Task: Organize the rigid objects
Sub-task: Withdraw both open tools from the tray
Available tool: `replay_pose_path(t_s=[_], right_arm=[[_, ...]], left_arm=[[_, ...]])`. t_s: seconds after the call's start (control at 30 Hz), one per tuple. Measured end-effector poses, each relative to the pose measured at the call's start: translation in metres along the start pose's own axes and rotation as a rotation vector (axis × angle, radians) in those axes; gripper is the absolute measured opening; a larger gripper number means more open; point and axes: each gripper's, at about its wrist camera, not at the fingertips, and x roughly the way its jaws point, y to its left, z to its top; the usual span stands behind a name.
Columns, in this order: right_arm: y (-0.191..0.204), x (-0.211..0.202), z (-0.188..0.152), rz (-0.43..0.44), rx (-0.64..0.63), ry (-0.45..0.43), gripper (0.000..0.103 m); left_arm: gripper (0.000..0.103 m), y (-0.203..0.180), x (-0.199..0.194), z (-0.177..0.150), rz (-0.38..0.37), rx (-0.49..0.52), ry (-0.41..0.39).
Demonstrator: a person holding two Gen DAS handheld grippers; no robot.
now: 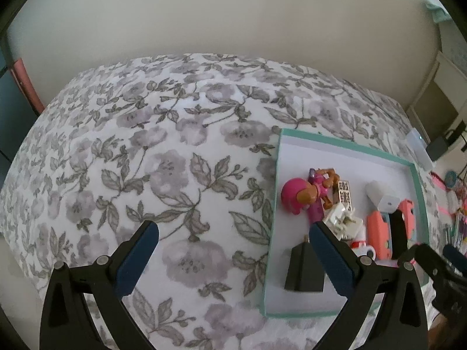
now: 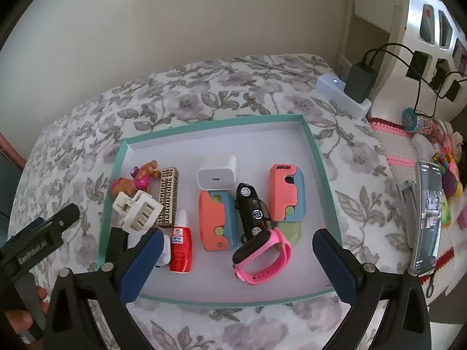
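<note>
Nearby, a power strip [image 2: 344, 96] — well beyond the tray [image 2: 321, 172].

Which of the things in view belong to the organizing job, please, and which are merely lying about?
Job:
teal tray
white charger
black toy car
pink watch
red bottle
white hair clip
toy dog

Lying about:
phone
power strip
floral cloth

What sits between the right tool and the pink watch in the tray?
Nothing visible. The right tool hangs open over the tray, and the pink watch lies in plain view between its fingers, pads clear of it. The black toy car touches the watch's far side.
</note>
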Motion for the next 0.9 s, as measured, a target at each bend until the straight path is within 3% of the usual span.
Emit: replay_pose_path(t_s=[0.3,0.9], right_arm=[[0.010,-0.009,-0.008,-0.011,-0.015,-0.005,0.103],[0.019,-0.018,-0.028,-0.026,-0.046,0.005,0.103]], left_arm=[[0.103,0.012,-0.017,-0.010,-0.029,-0.016,-0.008],[0.103,0.025,-0.035,-0.024,-0.016,-0.023,-0.011]])
